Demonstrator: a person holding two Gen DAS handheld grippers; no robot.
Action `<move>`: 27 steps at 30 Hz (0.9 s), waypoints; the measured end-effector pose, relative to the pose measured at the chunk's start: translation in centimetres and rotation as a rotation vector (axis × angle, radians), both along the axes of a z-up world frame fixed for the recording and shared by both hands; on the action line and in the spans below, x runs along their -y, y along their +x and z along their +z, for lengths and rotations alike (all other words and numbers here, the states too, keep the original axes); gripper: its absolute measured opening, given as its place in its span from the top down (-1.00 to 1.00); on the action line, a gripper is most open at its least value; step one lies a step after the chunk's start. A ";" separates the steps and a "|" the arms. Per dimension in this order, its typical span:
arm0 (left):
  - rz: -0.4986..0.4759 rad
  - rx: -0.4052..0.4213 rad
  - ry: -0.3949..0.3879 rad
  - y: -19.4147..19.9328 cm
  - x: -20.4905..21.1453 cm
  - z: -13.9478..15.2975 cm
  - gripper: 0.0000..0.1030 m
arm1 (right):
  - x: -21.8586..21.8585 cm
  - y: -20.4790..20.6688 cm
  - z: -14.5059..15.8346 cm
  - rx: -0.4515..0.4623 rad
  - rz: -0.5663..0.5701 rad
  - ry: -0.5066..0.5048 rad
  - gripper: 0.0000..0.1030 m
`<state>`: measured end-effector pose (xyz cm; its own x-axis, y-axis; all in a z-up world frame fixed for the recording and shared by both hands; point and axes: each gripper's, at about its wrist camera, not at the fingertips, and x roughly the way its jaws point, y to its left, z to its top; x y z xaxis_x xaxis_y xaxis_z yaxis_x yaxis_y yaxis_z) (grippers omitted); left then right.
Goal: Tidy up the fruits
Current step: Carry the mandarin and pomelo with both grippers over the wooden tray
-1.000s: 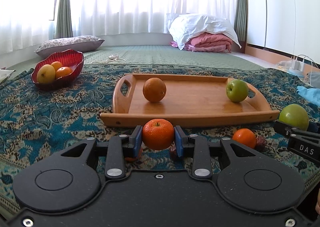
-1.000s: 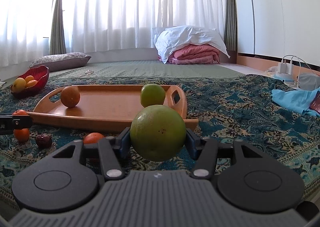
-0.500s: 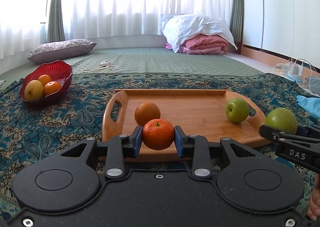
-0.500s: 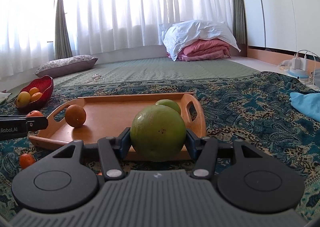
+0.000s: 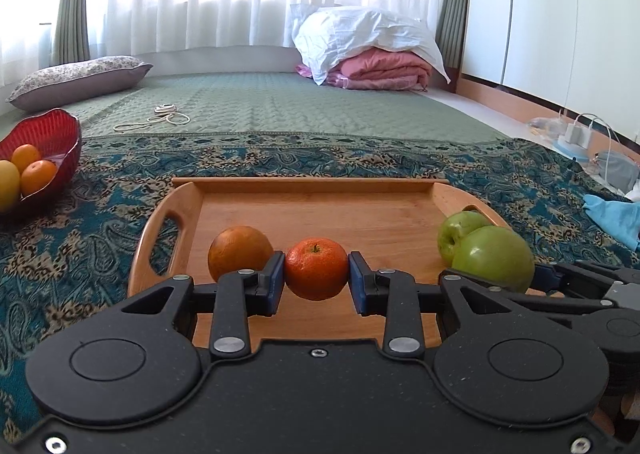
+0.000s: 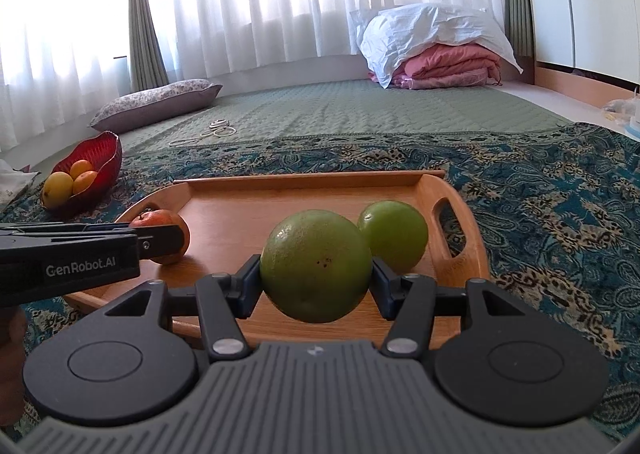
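Observation:
My left gripper [image 5: 316,284] is shut on a small orange tangerine [image 5: 316,268] and holds it just above the wooden tray [image 5: 312,189], right of an orange [image 5: 240,252] lying on the tray. My right gripper [image 6: 316,290] is shut on a large green fruit [image 6: 316,264] and holds it over the tray's right part, in front of a green apple [image 6: 394,234] on the tray. The green fruit [image 5: 494,258] and the apple [image 5: 460,232] also show in the left wrist view. The tangerine [image 6: 162,223] shows partly hidden behind the left gripper in the right wrist view.
The tray lies on a blue patterned rug [image 5: 80,238]. A red bowl [image 6: 96,157] with orange and yellow fruit stands at the far left. Beyond are a green mat [image 5: 280,105], a cushion [image 5: 76,79], a coiled cable [image 5: 160,117], folded bedding [image 5: 372,53] and a blue cloth [image 5: 612,213].
Both grippers have moved forward with their fruit, from in front of the tray to over it. The loose fruit on the rug has dropped out of view.

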<state>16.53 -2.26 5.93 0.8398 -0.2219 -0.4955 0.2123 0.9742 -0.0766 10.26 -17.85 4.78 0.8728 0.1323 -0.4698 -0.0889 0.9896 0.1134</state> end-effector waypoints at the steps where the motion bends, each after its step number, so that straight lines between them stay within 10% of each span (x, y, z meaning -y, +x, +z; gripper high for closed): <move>1: -0.005 -0.005 0.001 0.5 0.1 -0.1 0.39 | -0.1 0.4 -0.1 -0.009 0.006 0.001 -0.14; 27: 0.027 -0.086 -0.019 6.6 0.6 -2.2 0.39 | -1.2 5.7 -1.1 -0.090 0.009 -0.072 -0.14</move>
